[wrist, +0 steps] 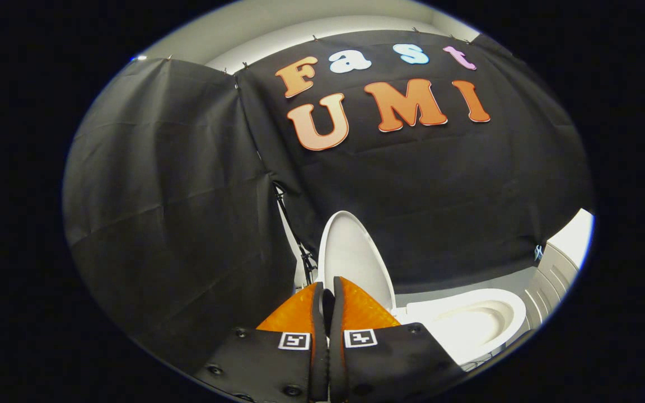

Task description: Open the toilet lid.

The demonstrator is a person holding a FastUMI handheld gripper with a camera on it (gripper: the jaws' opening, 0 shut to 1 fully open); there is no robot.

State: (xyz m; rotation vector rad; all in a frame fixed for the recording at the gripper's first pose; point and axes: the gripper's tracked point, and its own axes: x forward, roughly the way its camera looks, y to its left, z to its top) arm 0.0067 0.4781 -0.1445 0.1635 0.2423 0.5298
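Jaws (327,291) nearly pressed together, a thin dark slit between them; nothing visibly pinched. Toilet lid (350,254) stands raised, upright, just beyond the jaw tips; its lower edge hidden behind them, so contact cannot be told. Toilet seat (510,310) and open bowl (471,324) lie ahead, right of the jaws; near rim cut off. Black cloth wall (188,196) behind all.

The toilet lid (353,254) stood raised just beyond the gripper (327,291) — its fingers nearly closed, with nothing between them. The toilet seat (471,322) lay to the right of the lid and fingers. Behind both hung the booth wall (412,190) — its cloth continuing to the left.
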